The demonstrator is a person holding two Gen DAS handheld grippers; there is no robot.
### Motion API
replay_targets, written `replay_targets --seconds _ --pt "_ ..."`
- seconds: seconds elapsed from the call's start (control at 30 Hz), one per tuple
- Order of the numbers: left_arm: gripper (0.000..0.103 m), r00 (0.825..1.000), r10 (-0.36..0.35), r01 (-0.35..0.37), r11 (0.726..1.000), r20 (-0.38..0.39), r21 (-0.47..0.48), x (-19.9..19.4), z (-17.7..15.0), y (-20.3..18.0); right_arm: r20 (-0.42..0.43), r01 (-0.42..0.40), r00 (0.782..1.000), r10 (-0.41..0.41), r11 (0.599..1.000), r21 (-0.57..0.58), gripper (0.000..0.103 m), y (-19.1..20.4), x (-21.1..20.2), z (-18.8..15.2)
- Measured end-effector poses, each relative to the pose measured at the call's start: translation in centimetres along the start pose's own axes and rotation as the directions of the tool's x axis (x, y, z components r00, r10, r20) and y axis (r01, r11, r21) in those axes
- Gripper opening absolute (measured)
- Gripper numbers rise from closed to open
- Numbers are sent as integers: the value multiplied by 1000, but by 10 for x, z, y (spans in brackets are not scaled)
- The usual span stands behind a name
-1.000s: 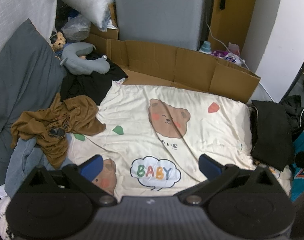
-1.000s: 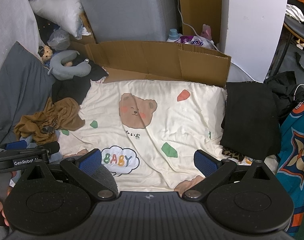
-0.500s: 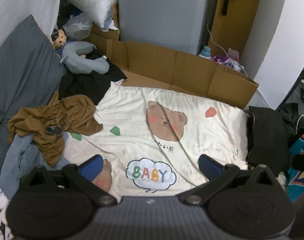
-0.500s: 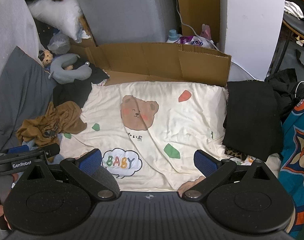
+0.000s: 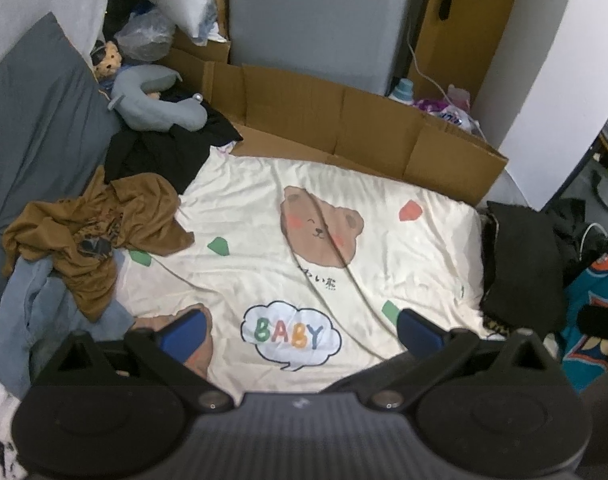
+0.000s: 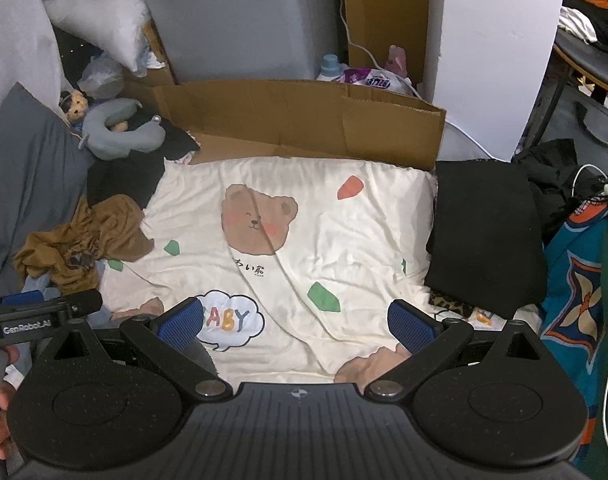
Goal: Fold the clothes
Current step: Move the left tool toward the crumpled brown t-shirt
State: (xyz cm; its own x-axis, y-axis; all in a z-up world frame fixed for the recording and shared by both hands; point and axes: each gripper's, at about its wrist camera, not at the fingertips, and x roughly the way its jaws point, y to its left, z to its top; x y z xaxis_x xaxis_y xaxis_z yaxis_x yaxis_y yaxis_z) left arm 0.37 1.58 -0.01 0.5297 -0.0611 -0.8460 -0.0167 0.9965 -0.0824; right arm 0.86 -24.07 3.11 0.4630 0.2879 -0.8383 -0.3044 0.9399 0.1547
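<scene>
Evidently soft and light, the crumpled brown shirt (image 5: 99,236) should be pinched at a hem; left gripper (image 5: 299,330) and right gripper (image 6: 299,320) gape empty

centre: bare sheet (image 5: 239,216) | left: brown garment (image 5: 99,236) | right: black garment (image 5: 520,268)

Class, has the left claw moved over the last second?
Yes. The left claw has drifted left: the blanket's "BABY" cloud print sits further right between its fingers.
</scene>
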Motion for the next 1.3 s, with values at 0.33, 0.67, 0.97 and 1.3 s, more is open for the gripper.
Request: replay_targets --seconds 0.33,0.67,0.97,1.3 --pt "101 1000 -6 7 999 19 -34 -14 8 26 32 -4 999 3 1000 30 102 4 -6 0" --pt "101 999 8 -4 994 40 -106 -19 21 81 45 -61 997 60 998 22 102 0 -3 3" --pt "101 997 44 -32 986 66 -166 -28 34 130 57 -124 990 127 991 -48 102 5 6 20" --pt "101 985 148 -134 979 86 -153 -31 41 175 57 -152 986 156 986 -63 102 21 28 26"
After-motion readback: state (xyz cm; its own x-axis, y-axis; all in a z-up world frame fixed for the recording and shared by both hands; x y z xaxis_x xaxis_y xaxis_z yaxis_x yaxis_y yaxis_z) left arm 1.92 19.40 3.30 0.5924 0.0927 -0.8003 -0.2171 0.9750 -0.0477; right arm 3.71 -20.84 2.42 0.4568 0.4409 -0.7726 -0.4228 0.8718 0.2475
